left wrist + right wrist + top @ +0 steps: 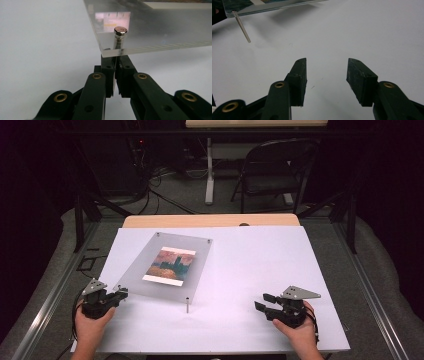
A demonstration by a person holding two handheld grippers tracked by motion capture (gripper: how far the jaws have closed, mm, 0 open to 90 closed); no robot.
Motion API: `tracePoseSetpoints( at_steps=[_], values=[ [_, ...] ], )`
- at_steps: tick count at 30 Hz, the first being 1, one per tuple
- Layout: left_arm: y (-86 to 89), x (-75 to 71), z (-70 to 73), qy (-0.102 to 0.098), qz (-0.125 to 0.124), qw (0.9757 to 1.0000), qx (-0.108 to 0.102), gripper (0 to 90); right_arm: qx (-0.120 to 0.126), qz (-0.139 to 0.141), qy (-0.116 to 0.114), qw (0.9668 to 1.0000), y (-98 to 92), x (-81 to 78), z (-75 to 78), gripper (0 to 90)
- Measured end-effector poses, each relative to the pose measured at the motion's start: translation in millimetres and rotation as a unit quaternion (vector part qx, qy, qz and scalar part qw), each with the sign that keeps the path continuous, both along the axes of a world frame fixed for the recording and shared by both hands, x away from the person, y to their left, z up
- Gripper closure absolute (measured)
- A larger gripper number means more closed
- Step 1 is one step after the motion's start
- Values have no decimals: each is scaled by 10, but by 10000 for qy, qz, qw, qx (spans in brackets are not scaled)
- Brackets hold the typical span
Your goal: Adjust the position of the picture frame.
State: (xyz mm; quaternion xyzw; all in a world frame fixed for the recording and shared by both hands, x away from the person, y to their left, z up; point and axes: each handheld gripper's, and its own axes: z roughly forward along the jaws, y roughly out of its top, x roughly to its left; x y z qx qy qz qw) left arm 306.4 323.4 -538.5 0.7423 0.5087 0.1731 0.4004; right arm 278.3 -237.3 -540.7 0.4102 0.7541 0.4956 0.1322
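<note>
The left hand-held gripper [116, 65] is clamped tight on the silver metal standoff post [119, 37] at the near-left corner of the clear acrylic picture frame [167, 265], which sits tilted over the white worktop [250, 270]. The right hand-held gripper [327, 75] rests partly open, holding nothing, well apart.

White-topped table [260, 270], wooden strip along far edge. Clear acrylic picture frame [197, 255] sits left of centre on thin metal standoff legs [187, 305], its near-left corner raised. Right half bare white surface.
</note>
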Motion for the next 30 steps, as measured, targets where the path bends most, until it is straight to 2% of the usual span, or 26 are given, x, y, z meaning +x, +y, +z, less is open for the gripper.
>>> tracePoseSetpoints(
  at_steps=[6,10,17,18,21,22,27,30],
  values=[
    [-141,-130,139,-71,-249,9993,-255,852,-35,101,-69,9999,89,8,10,522],
    [-205,-188,170,-69,-368,9987,-352,852,-121,189,-111,9997,140,9,21,538],
    [-397,-333,220,-95,-643,9961,-592,852,-116,594,-204,9980,328,9,51,592],
    [-428,-349,220,-97,-700,9957,-594,852,-209,725,-253,9968,396,15,59,599],
    [-550,-405,231,-98,-923,9940,-572,852,-268,820,-316,9958,466,42,76,599],
    [-550,-405,231,-98,-923,9940,-572,852,-268,820,-316,9958,466,42,76,599],
    [-692,-466,249,-121,-1173,9914,-575,852,-102,913,-249,9955,562,104,82,611],
    [-742,-486,240,-87,-1248,9901,-630,851,-47,1073,-157,9941,616,116,54,617]
  ],
)
